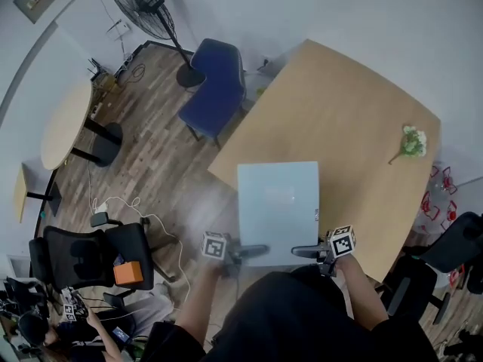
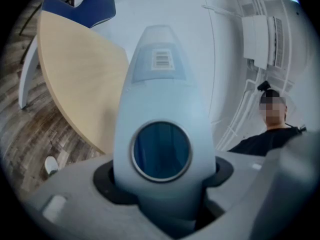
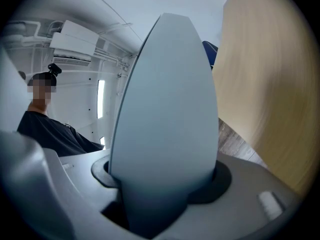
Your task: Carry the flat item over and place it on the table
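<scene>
The flat item [image 1: 278,210] is a pale blue-grey square panel, held level at its near edge by both grippers. Its far part hangs over the near corner of the light wooden table [image 1: 339,111]; whether it touches the top I cannot tell. My left gripper [image 1: 253,251] is shut on the near left edge, my right gripper [image 1: 302,253] on the near right edge. In the left gripper view the flat item [image 2: 160,84] fills the centre, showing a round dark blue window [image 2: 161,150], clamped in the left gripper [image 2: 165,176]. In the right gripper view the flat item [image 3: 167,104] stands edge-on in the right gripper [image 3: 162,176].
A small flower sprig [image 1: 411,142] lies on the table's right side. A blue chair [image 1: 219,89] stands at the table's left, a floor fan [image 1: 151,10] behind it. A round table [image 1: 64,123] and a black office chair [image 1: 90,255] stand at left.
</scene>
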Motion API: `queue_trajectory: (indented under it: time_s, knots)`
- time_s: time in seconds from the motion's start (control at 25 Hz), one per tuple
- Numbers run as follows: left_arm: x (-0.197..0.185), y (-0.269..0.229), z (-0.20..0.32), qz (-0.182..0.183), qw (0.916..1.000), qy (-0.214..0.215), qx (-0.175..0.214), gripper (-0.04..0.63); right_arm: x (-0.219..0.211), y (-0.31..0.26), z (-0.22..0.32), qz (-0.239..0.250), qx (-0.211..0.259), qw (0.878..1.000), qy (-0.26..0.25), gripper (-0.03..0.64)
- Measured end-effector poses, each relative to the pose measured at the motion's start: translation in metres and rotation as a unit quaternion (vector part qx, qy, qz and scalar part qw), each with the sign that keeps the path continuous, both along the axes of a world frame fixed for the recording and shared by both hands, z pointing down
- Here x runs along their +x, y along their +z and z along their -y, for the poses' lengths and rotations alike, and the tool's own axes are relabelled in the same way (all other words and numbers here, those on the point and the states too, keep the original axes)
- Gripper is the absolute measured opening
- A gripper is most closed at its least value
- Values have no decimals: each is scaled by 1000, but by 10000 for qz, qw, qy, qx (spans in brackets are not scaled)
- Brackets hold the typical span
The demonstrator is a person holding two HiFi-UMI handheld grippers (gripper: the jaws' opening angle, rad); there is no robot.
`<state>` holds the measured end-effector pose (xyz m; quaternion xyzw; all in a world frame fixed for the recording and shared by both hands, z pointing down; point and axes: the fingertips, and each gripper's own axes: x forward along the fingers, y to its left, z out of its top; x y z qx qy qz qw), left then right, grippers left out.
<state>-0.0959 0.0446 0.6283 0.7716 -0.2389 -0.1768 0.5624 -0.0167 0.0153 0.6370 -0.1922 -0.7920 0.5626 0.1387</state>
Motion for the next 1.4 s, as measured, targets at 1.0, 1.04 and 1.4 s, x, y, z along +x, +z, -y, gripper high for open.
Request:
queue_trajectory:
  time_s: [1.0,1.04,1.4]
  knots:
    - [-108,40,169,22,9913,1215,-512,336,-100,33,146,-297,-465,9896,1329,324]
    - [-114,42,179,16,9905,1269,-521,337,-105,37,154,-300,-495,9885,1398,324]
    - [-157,69,252,13,9838,1648,-712,347,-146,69,215,-415,-758,9764,1980,325]
